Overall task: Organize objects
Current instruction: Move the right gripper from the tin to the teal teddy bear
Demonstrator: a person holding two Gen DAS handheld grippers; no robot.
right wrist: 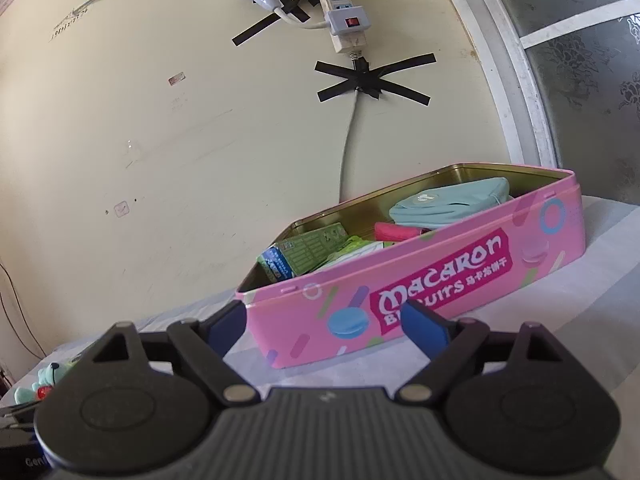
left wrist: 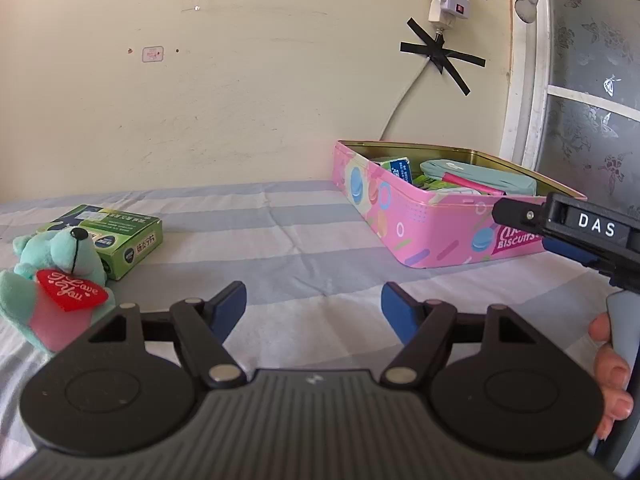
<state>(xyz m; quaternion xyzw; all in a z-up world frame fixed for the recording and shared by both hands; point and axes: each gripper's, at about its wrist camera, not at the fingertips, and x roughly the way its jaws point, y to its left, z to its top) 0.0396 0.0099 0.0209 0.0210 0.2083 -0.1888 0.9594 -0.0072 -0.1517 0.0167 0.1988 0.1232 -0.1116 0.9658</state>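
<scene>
A pink macaron biscuit tin [left wrist: 436, 224] stands open on the striped bed sheet; it also shows in the right wrist view [right wrist: 420, 280]. Inside lie a teal pouch [right wrist: 448, 204], a pink item [right wrist: 400, 230] and green boxes [right wrist: 316, 248]. A teal plush bear [left wrist: 52, 276] with a red heart leans against a green box [left wrist: 120, 236] at the left. My left gripper [left wrist: 314, 306] is open and empty over the sheet. My right gripper [right wrist: 324, 322] is open and empty just in front of the tin; its side shows in the left wrist view [left wrist: 560, 220].
A cream wall [left wrist: 240, 100] rises behind the bed, with a taped power strip [right wrist: 344, 20] and cable above the tin. A window frame [left wrist: 532, 80] stands at the right. Striped sheet [left wrist: 300, 248] lies between bear and tin.
</scene>
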